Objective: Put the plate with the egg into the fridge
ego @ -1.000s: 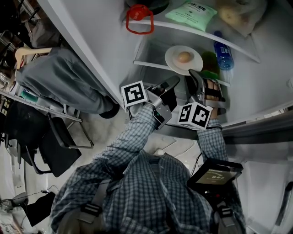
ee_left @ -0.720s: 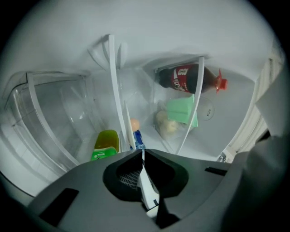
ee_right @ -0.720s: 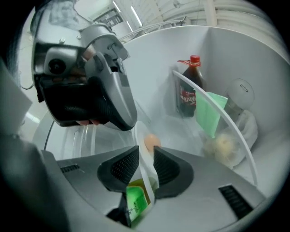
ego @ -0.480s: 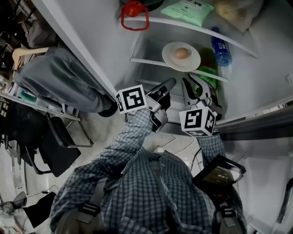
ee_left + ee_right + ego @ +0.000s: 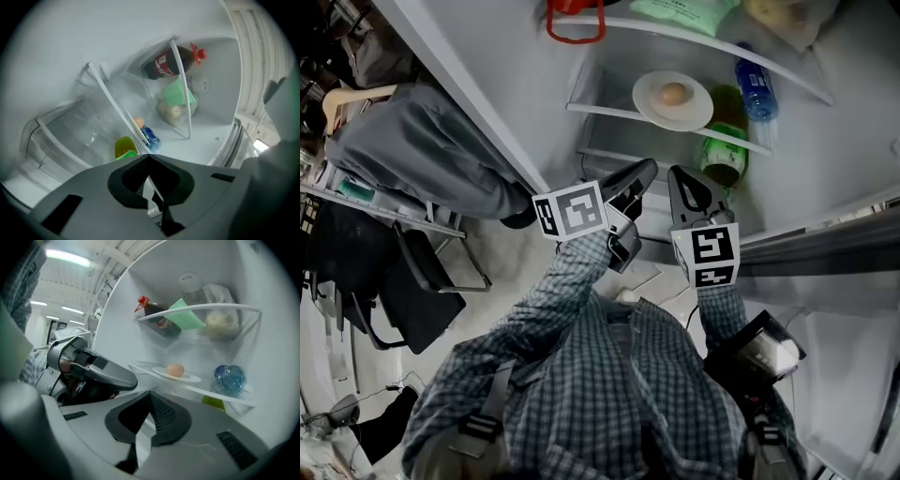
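Note:
The white plate (image 5: 652, 105) with the brown egg (image 5: 673, 93) rests on the glass fridge shelf (image 5: 595, 112), held by nothing. The right gripper view shows the same plate (image 5: 187, 378) and egg (image 5: 176, 370) ahead on that shelf. My left gripper (image 5: 643, 171) and right gripper (image 5: 678, 176) hang side by side just below and in front of the shelf, clear of the plate. Both are shut and empty, and the jaws meet in each gripper view. From the left gripper (image 5: 149, 158) only the egg (image 5: 138, 123) shows, past the shelf edge. The right gripper (image 5: 150, 395) points towards the plate.
A green bottle (image 5: 719, 159) stands below the plate's shelf and a blue water bottle (image 5: 755, 94) lies to the plate's right. On the upper shelf are a red-capped cola bottle (image 5: 159, 319), a green packet (image 5: 185, 315) and a bag (image 5: 218, 324). A seated person's grey legs (image 5: 422, 155) are at the left.
Both grippers have drawn back from the shelf towards me, and the right one has come away from the plate's edge. The plate and egg stay on the shelf.

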Demonstrator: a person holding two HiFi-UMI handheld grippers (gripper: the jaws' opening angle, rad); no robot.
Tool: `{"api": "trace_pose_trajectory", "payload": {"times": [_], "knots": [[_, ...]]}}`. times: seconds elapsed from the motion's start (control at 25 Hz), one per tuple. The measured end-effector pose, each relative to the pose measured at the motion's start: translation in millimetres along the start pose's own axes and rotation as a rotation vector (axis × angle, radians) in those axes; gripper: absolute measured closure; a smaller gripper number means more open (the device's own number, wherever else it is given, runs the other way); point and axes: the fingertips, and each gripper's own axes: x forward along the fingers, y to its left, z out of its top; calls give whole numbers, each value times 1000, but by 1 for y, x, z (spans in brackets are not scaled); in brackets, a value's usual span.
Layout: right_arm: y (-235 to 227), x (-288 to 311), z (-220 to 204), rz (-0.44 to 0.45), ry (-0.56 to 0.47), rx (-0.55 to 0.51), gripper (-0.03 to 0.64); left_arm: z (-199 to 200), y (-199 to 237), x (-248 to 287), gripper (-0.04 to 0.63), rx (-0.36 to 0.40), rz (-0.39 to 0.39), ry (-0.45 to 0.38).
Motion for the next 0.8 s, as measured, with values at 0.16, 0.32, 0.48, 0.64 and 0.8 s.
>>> {"api": "trace_pose_trajectory", "payload": {"times": [0.16,0.32,0.48,0.64,0.8], "knots": [[-2,-8,-21,-12,21,99,611,-18,2,-4,589,94,47,38],[-3,-18,-42,-33,54,194,611,-34,5,-7,589,168,72,87],[0,-22,-50,-37,61,238,611,-39,4,-8,589,246,77,109],[1,-25,-51,-31,52,259,611,-45,1,-8,589,327,91,136],[-1,-26,-52,-36,44,285,611,-53,2,-10,589,320,92,144]]}}
